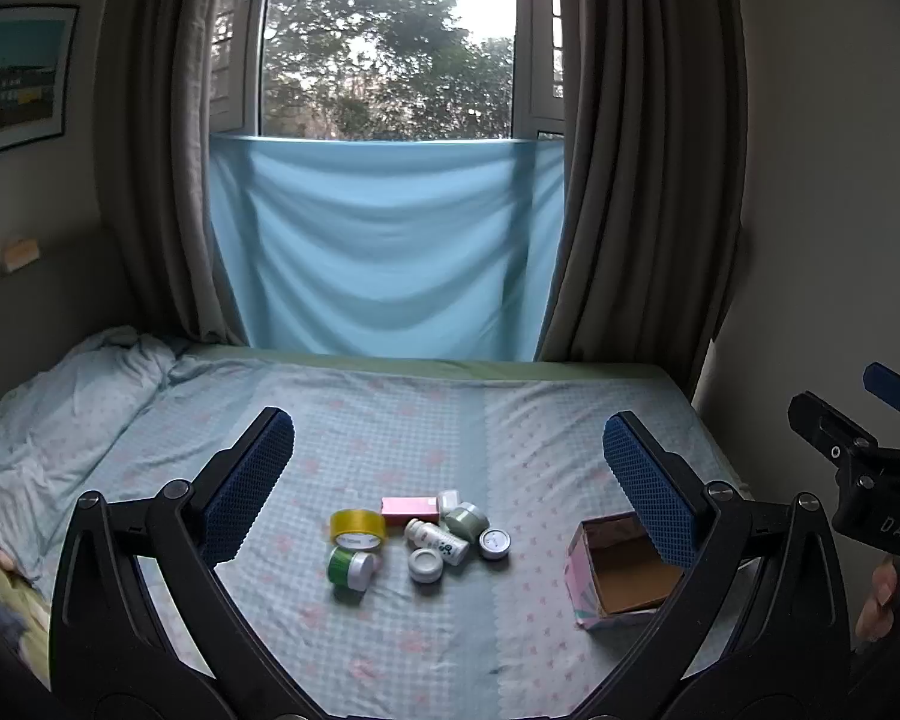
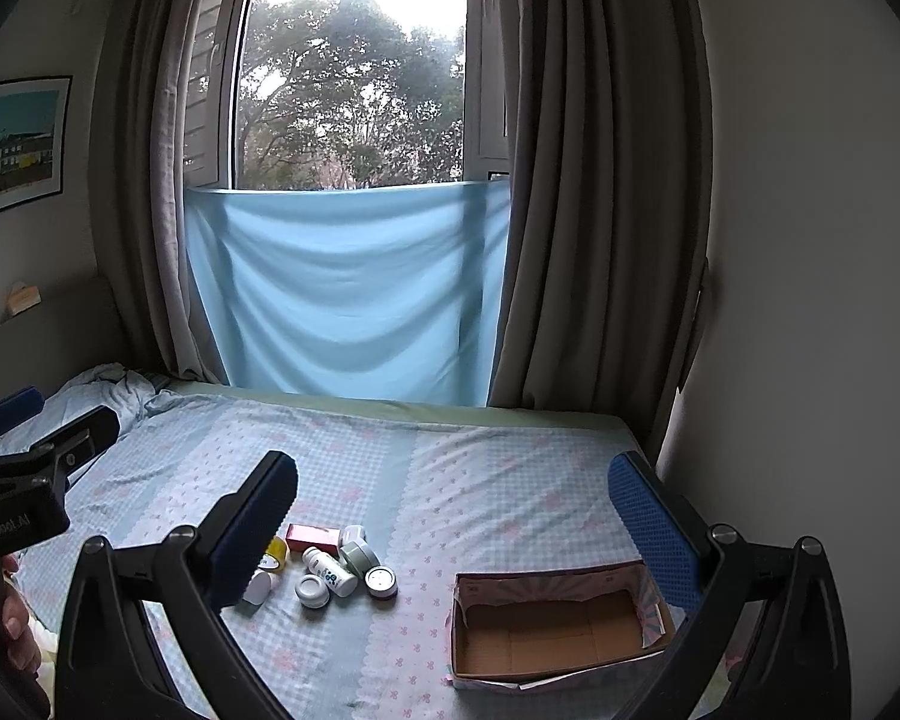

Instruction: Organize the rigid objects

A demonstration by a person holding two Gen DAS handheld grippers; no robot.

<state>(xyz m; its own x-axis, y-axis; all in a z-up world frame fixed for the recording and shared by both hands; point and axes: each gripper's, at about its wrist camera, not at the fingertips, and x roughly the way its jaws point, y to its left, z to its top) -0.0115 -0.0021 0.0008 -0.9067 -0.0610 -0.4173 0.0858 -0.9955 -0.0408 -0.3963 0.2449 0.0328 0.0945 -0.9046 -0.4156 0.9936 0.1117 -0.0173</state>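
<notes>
A small pile of objects lies on the bed sheet (image 1: pixel 390 420): a yellow tape roll (image 1: pixel 357 531), a green jar with a silver lid (image 1: pixel 350 566), a pink box (image 1: pixel 409 509), a white bottle (image 1: pixel 437 541), a round white jar (image 1: pixel 426 564), a grey-green jar (image 1: pixel 467 521) and a silver-lidded jar (image 1: pixel 494 543). An open, empty cardboard box (image 1: pixel 621 573) sits to their right. It shows large in the right wrist view (image 2: pixel 552 630). My left gripper (image 1: pixel 447 468) is open and empty, above the pile. My right gripper (image 2: pixel 453 510) is open and empty, above the box and pile.
The bed (image 2: pixel 480 468) runs to a window with grey curtains (image 1: pixel 642 180) and a hanging blue cloth (image 1: pixel 384 252). A crumpled blanket (image 1: pixel 60 408) lies at the far left. A wall (image 2: pixel 810 300) closes the right side.
</notes>
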